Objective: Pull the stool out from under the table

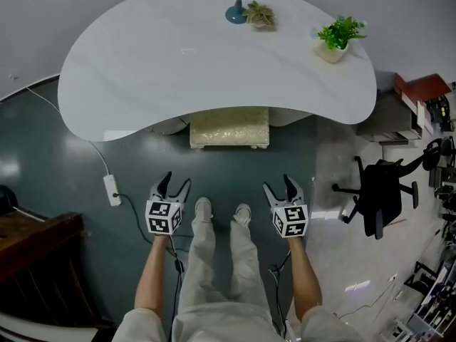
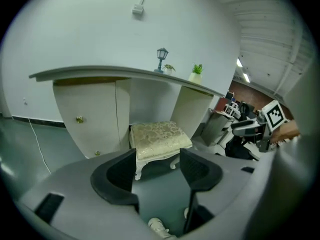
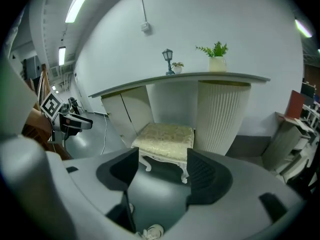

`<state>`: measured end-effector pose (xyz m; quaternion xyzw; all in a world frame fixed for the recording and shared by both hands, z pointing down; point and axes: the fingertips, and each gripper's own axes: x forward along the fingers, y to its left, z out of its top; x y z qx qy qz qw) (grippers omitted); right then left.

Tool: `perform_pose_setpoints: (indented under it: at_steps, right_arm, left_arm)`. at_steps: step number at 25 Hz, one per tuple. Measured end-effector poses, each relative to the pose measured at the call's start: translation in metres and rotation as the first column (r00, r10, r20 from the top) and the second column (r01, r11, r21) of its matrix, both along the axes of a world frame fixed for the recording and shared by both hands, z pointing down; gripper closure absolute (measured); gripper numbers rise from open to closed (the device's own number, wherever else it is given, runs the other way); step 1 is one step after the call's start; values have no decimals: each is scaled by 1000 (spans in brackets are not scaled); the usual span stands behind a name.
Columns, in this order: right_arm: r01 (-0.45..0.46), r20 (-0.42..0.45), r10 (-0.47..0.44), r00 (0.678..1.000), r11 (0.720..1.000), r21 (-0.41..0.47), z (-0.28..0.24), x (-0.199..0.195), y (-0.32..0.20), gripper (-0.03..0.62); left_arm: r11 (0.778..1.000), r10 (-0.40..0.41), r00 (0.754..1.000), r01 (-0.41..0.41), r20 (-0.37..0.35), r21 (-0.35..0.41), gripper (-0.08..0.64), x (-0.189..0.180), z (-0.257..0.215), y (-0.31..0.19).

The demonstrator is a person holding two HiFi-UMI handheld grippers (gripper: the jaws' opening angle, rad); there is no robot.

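Hanging above the dark floor (image 1: 228, 173), the left tool (image 1: 178, 183) and right tool (image 1: 278, 184) both stand spread, with nothing between their black ridged pads (image 2: 194, 169). Ahead and well apart from them, the stool (image 1: 229, 126) sits tucked under the bench (image 1: 157, 70), whose curved white top hides its rear from above. Its rectangular cushion (image 3: 166, 137) is pale gold brocade, on white carved, curved legs (image 3: 184, 173).

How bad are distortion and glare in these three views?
Head view: fisheye curves the room's edges; glare patches on the floor. Left gripper view: black vignette corners, stool sharp. Right gripper view: same vignette, ceiling light blown out.
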<state>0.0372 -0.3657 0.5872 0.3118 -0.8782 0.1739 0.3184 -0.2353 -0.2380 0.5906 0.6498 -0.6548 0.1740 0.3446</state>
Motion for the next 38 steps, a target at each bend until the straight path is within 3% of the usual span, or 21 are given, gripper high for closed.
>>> perform_pose_setpoints:
  at_steps: [6, 19, 24, 28, 38]
  right_arm:
    - [55, -36, -55, 998, 998, -1, 78, 17, -23, 299]
    - [38, -37, -38, 999, 999, -4, 219, 18, -33, 295]
    - [30, -39, -31, 999, 999, -27, 267, 22, -30, 295]
    - [20, -45, -21, 999, 999, -35, 299, 24, -38, 290]
    - [21, -63, -22, 998, 1000, -16, 352, 8, -94, 238]
  left_arm:
    - [998, -55, 998, 55, 8, -12, 304, -2, 71, -6]
    - [1000, 2, 999, -1, 39, -13, 299, 2, 210, -22]
    - [1000, -10, 1000, 10, 25, -6, 299, 7, 252, -27]
    - [1000, 6, 999, -6, 53, -6, 296, 7, 281, -34]
    - [1000, -18, 997, 18, 77, -9, 281, -7, 339, -70]
